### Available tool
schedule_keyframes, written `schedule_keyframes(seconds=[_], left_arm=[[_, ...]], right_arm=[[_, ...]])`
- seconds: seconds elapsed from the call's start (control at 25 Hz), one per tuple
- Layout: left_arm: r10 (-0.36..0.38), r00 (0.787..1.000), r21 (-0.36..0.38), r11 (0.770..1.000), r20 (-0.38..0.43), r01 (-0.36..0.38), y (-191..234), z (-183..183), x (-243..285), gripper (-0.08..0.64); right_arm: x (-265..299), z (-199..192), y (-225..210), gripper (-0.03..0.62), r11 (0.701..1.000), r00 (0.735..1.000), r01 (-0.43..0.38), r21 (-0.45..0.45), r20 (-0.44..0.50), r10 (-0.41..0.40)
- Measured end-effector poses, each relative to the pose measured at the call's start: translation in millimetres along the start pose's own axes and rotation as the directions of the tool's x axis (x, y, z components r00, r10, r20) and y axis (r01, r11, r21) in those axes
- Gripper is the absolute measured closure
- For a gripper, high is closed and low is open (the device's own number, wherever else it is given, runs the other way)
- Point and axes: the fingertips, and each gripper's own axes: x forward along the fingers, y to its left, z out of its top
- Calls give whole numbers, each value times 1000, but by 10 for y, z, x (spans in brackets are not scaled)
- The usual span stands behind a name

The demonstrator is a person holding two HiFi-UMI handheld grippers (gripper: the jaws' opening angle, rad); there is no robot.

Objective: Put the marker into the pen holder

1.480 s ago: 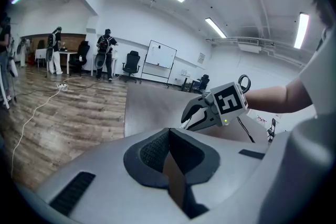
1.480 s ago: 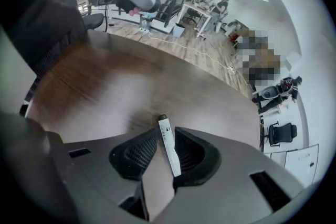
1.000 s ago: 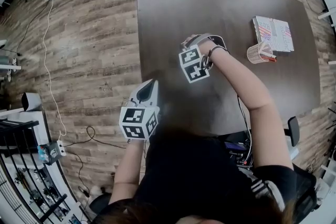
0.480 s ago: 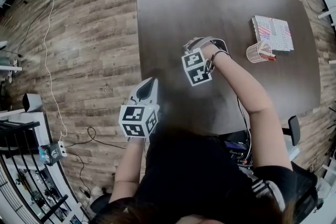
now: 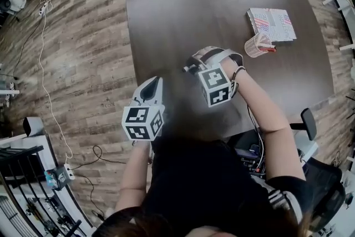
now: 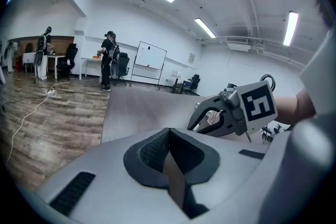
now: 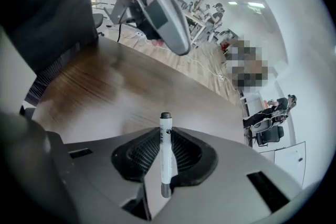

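A white marker with a black cap (image 7: 166, 149) stands upright between the pads of my right gripper (image 7: 164, 157), which is shut on it. In the head view that gripper (image 5: 192, 66) hangs over the dark table (image 5: 183, 14) near its front edge, with the marker's dark end (image 5: 185, 69) poking out to the left. The pink mesh pen holder (image 5: 256, 45) stands to the right, well apart from it. My left gripper (image 5: 151, 86) hovers at the table's front left corner, jaws together with nothing held, as its own view (image 6: 169, 152) also shows.
A patterned book (image 5: 272, 24) lies just behind the pen holder. Wood-plank floor with a white cable (image 5: 47, 80) runs along the left. An office chair (image 5: 308, 122) sits at the right. People stand far off by desks (image 6: 107, 60).
My right gripper has drawn back toward the person and the table's near edge, carrying the marker. The left gripper has hardly moved. The head camera has shifted a little.
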Motion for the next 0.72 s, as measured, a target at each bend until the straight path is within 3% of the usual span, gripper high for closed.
schedule_keyframes(seconds=[0.2,0.4,0.56,0.64,0.72], left_arm=[[-55,998,55,997,15,54,-266,127,136,534],[-122,992,103,988,40,117,-558,294,308,534],[-175,983,140,976,52,166,-839,369,458,534],[-202,978,158,969,54,192,-978,382,521,534],[-225,973,173,961,53,213,-1101,395,581,534]], right_arm=[[-441,-96,-27,508,986,989,143,87,21,-145],[-905,-345,-152,508,925,941,334,180,-6,-339],[-1288,-660,-249,508,825,866,489,283,-43,-498],[-1490,-824,-286,508,751,812,562,347,-56,-581],[-1688,-1012,-324,508,654,743,625,425,-69,-666]])
